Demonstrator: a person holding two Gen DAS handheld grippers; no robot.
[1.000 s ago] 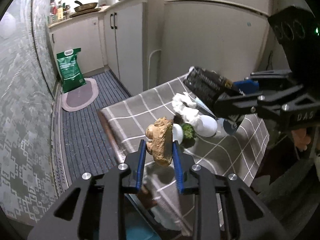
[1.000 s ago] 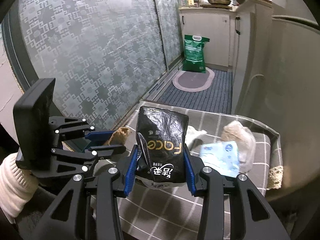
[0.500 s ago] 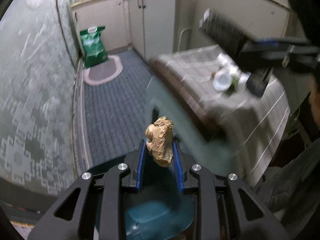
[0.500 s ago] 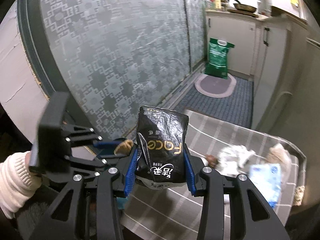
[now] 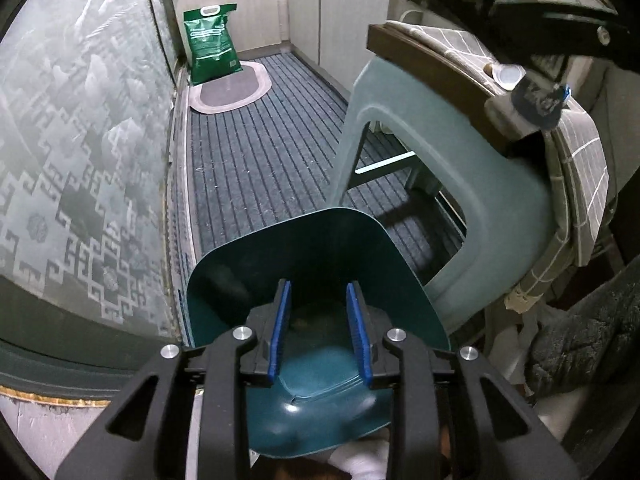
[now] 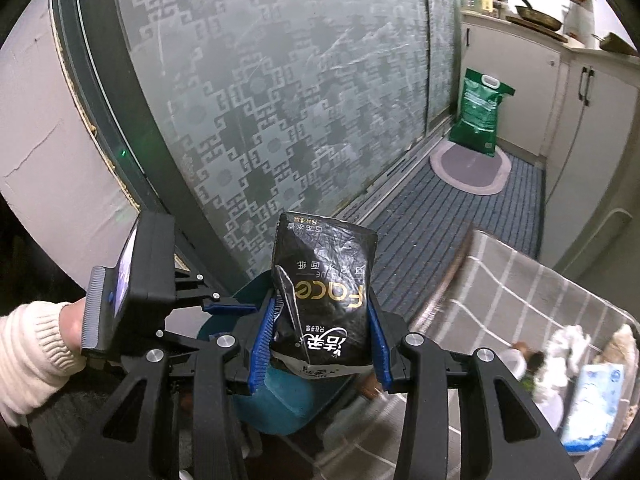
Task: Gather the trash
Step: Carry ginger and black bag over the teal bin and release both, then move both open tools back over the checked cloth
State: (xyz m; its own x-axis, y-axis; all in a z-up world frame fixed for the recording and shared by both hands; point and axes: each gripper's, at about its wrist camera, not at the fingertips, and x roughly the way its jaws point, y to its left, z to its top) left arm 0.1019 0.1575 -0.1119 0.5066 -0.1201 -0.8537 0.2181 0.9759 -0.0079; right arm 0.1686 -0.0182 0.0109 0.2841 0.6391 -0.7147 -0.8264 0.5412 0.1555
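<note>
trash run: inventory at the bin

item one, my left gripper [image 5: 320, 328]: it points down into the teal bin [image 5: 224, 268]. its blue pads [image 5: 280, 328] stand apart with nothing between them that i can see, so i list it as released. the bin floor shows in the gap. in the right wrist view the same gripper sits at the left, over the bin, carried by a hand in a cream knit sleeve [image 6: 32, 356].

item two, my right gripper [image 6: 320, 340]: clenched on a black tissue pack [image 6: 324, 292] with gold lettering. both blue pads press its sides, and the pack stands upright above the fingers. it hangs over the near edge of the bin, which shows just beneath it.

item three, the surface [image 6: 532, 292]: covered with a grey checked cloth, to the right of the bin. crumpled white tissue [image 6: 568, 340], a white cup [image 6: 514, 360], a blue and white packet [image 6: 592, 404] and something small and green lie on it. these are blurred, so i list no more detail.

item four, a pale green plastic stool [image 5: 460, 168] stands beside the bin and under the edge of the surface.

item five, background: a green sack [image 5: 210, 44] stands by an oval mat [image 5: 232, 88] on the striped floor covering, next to a patterned glass door [image 6: 280, 100].
</note>
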